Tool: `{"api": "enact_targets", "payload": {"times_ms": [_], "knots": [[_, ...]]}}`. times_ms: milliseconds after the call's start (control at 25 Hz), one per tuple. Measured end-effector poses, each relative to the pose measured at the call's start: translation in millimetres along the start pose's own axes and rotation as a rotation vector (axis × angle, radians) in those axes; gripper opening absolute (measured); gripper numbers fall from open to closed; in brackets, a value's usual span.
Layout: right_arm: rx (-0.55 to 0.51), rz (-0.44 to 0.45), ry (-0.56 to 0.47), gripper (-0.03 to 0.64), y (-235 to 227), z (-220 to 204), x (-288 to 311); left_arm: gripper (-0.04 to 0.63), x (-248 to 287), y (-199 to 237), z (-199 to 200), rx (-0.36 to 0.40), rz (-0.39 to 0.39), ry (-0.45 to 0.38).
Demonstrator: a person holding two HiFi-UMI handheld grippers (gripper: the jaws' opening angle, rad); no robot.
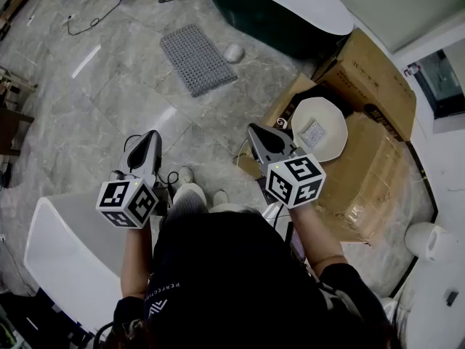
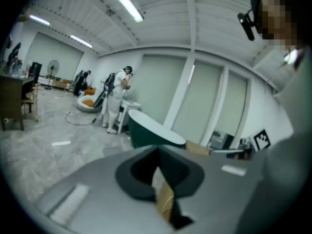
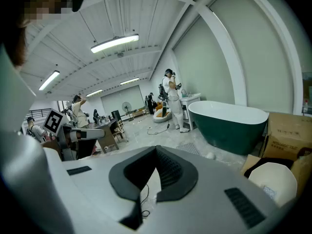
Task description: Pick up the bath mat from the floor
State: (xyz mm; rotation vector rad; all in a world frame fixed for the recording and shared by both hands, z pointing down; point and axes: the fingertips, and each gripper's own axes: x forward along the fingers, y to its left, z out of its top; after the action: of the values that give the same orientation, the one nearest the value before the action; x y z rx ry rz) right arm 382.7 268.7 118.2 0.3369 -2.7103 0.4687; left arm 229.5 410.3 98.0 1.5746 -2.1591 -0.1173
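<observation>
The grey bath mat (image 1: 197,59) lies flat on the marble floor, well ahead of both grippers; in the right gripper view the mat (image 3: 187,147) shows just past the jaws. My left gripper (image 1: 152,135) and right gripper (image 1: 254,129) are held close to the person's body, above the floor and far from the mat. The left gripper (image 2: 157,149) has its jaws together with nothing between them. The right gripper (image 3: 156,147) is also shut and holds nothing.
A dark green bathtub (image 1: 290,13) stands behind the mat, with a small white object (image 1: 233,52) beside it. Cardboard boxes (image 1: 370,78) and a white basin (image 1: 320,128) lie to the right. A white fixture (image 1: 65,253) sits at near left. A cable (image 1: 94,17) runs across the far floor, where a person (image 3: 171,99) stands.
</observation>
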Motion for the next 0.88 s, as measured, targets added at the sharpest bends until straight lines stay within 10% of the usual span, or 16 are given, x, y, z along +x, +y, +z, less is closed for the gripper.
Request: {"api": "enact_targets", "payload": {"times_ms": [880], "knots": [[0.104,-0.024,0.042,-0.005,22,24,130,0.006,63,114,47,0.062,-0.075,0.015]]}}
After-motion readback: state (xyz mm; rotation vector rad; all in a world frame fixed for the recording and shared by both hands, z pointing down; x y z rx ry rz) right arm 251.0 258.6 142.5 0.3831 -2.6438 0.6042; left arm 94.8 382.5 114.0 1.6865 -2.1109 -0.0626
